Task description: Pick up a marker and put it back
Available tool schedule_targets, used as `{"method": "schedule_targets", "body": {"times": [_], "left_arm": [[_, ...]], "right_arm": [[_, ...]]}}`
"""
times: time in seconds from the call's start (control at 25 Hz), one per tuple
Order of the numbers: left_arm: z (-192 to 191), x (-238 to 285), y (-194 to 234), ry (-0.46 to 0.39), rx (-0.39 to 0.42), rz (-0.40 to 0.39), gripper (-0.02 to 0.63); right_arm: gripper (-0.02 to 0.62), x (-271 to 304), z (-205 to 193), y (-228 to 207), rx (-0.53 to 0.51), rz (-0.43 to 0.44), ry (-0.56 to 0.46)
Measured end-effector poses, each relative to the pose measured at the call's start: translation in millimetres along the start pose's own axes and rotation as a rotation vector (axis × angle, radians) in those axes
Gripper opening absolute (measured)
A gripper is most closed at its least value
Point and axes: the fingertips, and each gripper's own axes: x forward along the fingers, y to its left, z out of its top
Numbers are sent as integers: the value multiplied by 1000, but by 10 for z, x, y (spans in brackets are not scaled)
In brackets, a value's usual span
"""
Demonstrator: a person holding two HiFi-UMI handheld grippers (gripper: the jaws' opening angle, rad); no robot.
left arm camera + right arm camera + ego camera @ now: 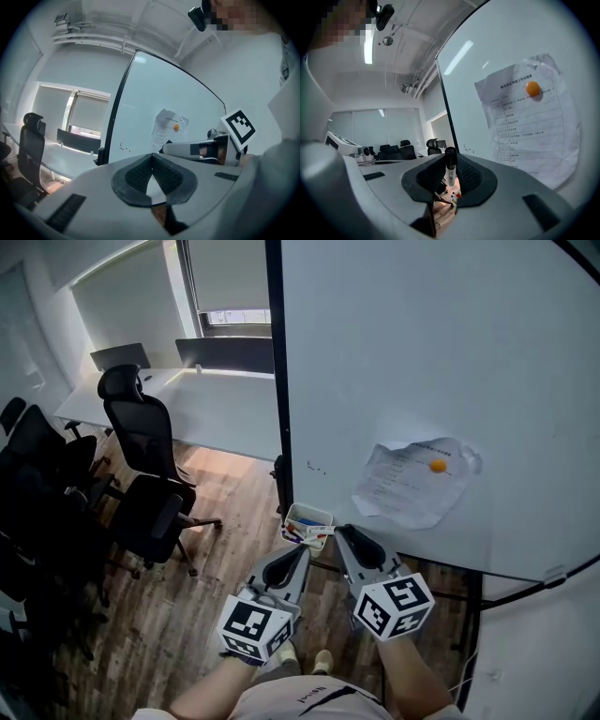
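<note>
Right gripper view: right gripper (450,164) is pinching a black-capped marker (450,174) upright while left gripper (152,159) is idling, jaws pressed together. Next move is likely lowering it into the marker tray (309,508) at its ten o'clock.

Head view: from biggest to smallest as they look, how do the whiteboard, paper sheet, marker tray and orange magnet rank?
1. whiteboard
2. paper sheet
3. marker tray
4. orange magnet
</note>
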Motion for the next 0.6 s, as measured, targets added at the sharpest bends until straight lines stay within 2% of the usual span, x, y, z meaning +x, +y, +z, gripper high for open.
{"method": "schedule_targets", "body": {"times": [0.6], "left_arm": [[597,-174,-236,-70,31,-24,8]], "right_arm": [[67,-486,881,383,-76,67,-118]]}}
